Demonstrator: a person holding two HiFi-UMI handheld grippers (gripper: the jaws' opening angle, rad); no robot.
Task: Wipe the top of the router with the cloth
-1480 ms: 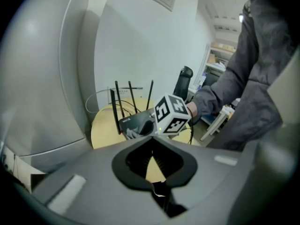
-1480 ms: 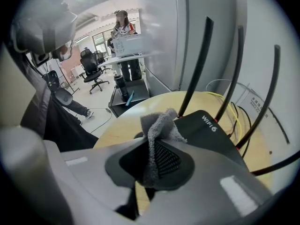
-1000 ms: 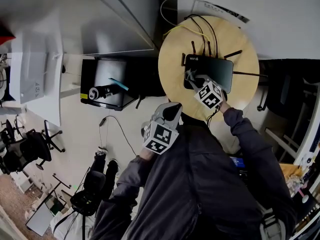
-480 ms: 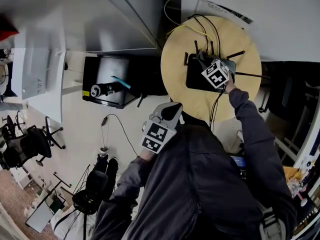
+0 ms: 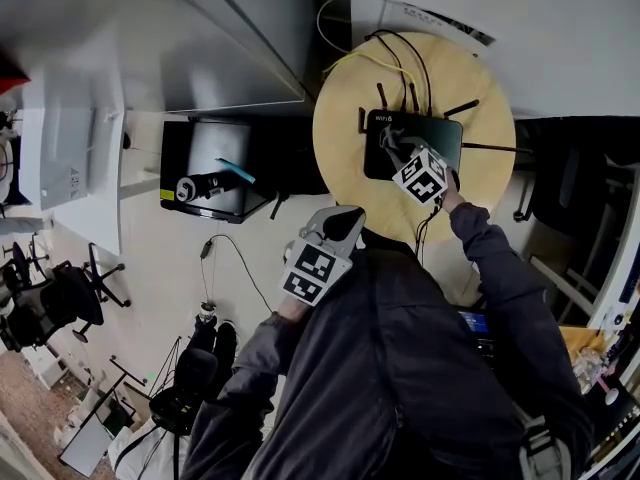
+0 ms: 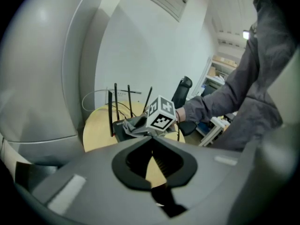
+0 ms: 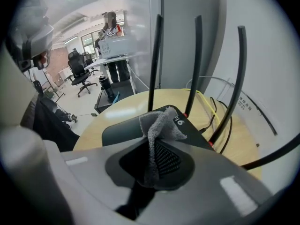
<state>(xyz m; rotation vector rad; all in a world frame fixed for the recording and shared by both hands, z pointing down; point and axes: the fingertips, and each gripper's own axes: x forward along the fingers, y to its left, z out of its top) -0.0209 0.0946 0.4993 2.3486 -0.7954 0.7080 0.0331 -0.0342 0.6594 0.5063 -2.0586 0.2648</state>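
while clamped in right gripper [image 7: 157,159], cloth [image 7: 161,123] touches router [image 7: 121,128] top | left gripper [image 6: 151,139] closed, empty

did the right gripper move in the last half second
Yes. The right gripper, shut on the cloth, has slid back across the router from the middle of its top toward its near edge, closer to the person.

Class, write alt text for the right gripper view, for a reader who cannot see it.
The right gripper has its jaws shut on a grey cloth, held over the top of a black router. Three antennas stand upright behind it, on a round wooden table with cables.
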